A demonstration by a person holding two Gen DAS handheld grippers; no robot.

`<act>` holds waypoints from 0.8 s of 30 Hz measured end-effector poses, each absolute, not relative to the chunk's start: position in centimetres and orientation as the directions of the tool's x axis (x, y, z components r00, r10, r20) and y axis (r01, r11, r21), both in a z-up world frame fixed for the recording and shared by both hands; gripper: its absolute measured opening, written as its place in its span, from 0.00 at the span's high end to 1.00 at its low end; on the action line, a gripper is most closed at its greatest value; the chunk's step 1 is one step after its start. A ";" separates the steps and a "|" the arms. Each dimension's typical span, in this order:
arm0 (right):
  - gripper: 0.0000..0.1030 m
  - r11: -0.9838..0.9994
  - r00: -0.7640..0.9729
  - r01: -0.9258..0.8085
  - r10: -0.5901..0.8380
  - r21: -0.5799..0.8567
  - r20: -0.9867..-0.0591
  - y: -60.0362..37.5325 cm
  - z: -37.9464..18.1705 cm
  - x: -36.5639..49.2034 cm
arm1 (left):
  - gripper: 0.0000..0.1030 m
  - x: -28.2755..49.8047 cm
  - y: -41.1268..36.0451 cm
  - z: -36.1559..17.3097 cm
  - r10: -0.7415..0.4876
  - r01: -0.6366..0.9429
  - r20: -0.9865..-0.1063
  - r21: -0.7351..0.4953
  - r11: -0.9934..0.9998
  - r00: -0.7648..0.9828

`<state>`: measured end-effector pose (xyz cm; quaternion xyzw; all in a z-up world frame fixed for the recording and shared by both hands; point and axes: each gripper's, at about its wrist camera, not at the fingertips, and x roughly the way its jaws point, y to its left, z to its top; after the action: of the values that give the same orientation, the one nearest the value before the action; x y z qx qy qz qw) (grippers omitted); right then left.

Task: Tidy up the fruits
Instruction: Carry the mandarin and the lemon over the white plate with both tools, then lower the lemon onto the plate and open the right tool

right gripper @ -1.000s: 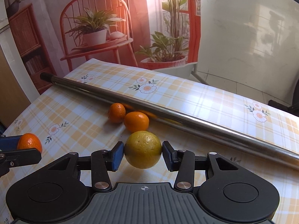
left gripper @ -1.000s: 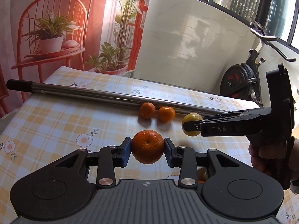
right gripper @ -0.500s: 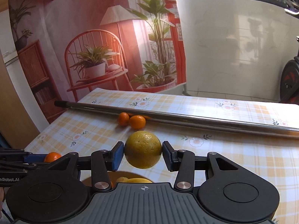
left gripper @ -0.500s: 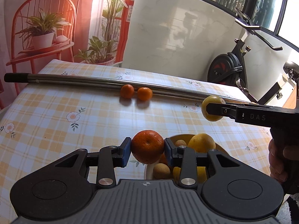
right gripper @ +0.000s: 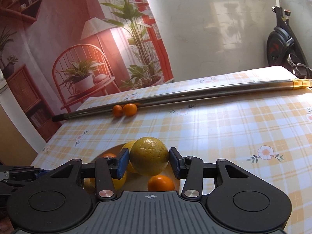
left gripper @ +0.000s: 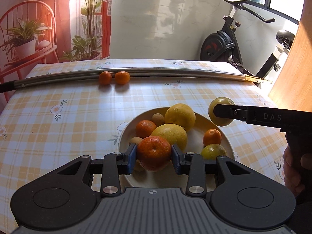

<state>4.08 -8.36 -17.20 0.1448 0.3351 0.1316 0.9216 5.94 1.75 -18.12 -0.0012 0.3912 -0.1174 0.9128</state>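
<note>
Hanging over the plate (left gripper: 124, 136), both tools are loaded: the left tool (left gripper: 154, 154) is clamped on an orange (left gripper: 154, 153), the right tool (right gripper: 149, 159) is clamped on a lemon (right gripper: 149, 157), each fruit pinched at its sides between the two pads. What the drop turns on is what lies straight below each fruit. The orange sits above the plate's near-left part, right over fruit already lying there, a large yellow one (left gripper: 169, 134) just behind it and small brownish ones just to its left. The lemon hangs over the plate's far-right rim, seen from the left wrist view; below and inward of it is a bare patch of plate, with a small orange (left gripper: 212, 136) just beside that patch. I judge the right tool the better placed to let go first, after a small shift inward toward the bare patch, since a release at the rim could send the lemon rolling onto the desk (left gripper: 78, 120). Two loose oranges (left gripper: 114, 77) lie against the metal pole (left gripper: 175, 72) near the desk's far edge, well apart from both tools, the left one being the nearer
</note>
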 end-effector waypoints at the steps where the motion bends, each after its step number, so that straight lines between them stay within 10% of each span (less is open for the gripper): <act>1: 0.60 0.924 0.739 -0.143 0.337 0.354 -0.583 -8.5 -17.4 3.8 | 0.62 5.8 1.6 -18.1 -0.214 0.218 -0.713 -0.088 0.972 0.667; 24: 0.60 0.920 0.716 -0.249 0.386 0.303 -0.581 -5.4 -19.1 3.9 | 0.62 6.5 1.3 -20.2 -0.219 0.219 -0.766 -0.104 0.970 0.605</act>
<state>3.88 -5.36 -19.13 0.1019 0.3348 0.1724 0.9208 6.51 1.31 -20.22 0.0001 0.4272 -0.1221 0.8958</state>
